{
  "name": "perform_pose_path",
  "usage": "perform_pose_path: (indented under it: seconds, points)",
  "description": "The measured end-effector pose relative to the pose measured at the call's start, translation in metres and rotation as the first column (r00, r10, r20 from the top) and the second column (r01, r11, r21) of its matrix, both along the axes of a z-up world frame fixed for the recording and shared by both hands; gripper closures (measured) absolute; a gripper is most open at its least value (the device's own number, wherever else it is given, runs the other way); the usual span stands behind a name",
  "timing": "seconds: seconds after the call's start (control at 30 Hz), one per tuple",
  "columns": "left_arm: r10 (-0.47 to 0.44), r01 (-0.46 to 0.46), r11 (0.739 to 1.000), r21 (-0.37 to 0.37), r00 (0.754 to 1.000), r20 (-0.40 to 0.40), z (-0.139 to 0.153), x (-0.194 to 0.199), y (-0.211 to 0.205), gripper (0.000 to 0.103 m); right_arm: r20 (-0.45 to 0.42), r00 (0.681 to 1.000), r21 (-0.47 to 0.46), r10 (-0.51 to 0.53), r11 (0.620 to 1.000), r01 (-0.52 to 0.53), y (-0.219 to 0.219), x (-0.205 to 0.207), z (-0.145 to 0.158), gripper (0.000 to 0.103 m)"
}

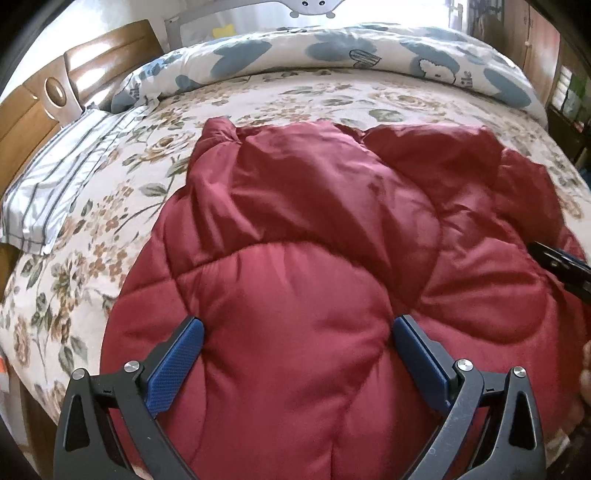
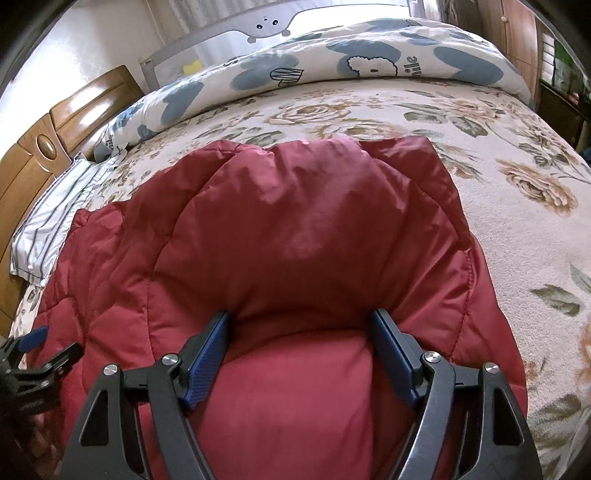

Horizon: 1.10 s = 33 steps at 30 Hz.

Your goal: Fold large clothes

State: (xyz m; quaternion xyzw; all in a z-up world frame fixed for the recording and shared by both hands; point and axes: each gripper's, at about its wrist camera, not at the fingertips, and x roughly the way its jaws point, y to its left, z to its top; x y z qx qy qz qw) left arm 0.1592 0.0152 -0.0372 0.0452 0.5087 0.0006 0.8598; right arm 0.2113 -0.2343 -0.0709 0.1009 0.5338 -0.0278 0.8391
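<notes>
A dark red quilted puffer jacket (image 1: 314,229) lies spread on the bed, with its far part folded back over itself (image 2: 314,206). My left gripper (image 1: 298,320) is open wide and points down onto the near left part of the jacket, whose padding swells between its blue pads (image 1: 177,365). My right gripper (image 2: 301,313) is open too, with its fingertips at the near edge of the folded layer and puffy fabric filling the gap. A finger of the right gripper (image 1: 557,264) shows at the right edge of the left wrist view. The left gripper (image 2: 50,349) shows at the lower left of the right wrist view.
The jacket rests on a floral bedsheet (image 2: 517,229). A rolled duvet with blue shapes (image 1: 369,55) lies along the far side, with a grey bed rail (image 2: 236,33) behind it. A striped pillow (image 1: 55,184) and wooden headboard (image 1: 33,110) are at the left.
</notes>
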Motion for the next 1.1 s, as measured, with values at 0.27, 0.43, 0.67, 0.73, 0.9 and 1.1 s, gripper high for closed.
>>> perform_pose_path:
  seconds: [0.27, 0.43, 0.67, 0.73, 0.9, 1.1]
  points:
    - [-0.031, 0.032, 0.998, -0.056, 0.999, 0.015, 0.022, -0.052, 0.010, 0.002, 0.035, 0.999, 0.006, -0.007, 1.000, 0.007, 0.002, -0.021, 0.021, 0.026]
    - [-0.053, 0.053, 0.998, -0.041, 0.999, 0.006, 0.016, -0.063, 0.011, 0.001, 0.075, 0.996, -0.005, 0.040, 0.999, -0.040, 0.015, -0.058, 0.050, 0.024]
    - [-0.052, 0.053, 0.998, -0.025, 0.998, 0.019, 0.013, -0.066, 0.004, 0.000, 0.026, 0.997, -0.047, 0.079, 0.996, -0.077, 0.023, -0.110, 0.045, 0.024]
    - [-0.050, 0.051, 0.998, -0.035, 0.999, 0.018, 0.015, -0.069, 0.003, 0.001, 0.016, 0.997, -0.045, 0.076, 0.996, -0.075, 0.021, -0.119, 0.036, 0.025]
    - [-0.060, 0.061, 0.997, -0.057, 0.998, 0.016, 0.023, -0.083, 0.007, 0.001, 0.006, 0.998, -0.038, 0.060, 0.997, -0.060, 0.018, -0.125, 0.031, 0.024]
    - [-0.067, 0.067, 0.997, -0.028, 0.998, -0.005, 0.010, -0.076, 0.004, 0.000, 0.000, 0.998, -0.047, 0.059, 0.997, -0.058, 0.021, -0.125, 0.030, 0.024]
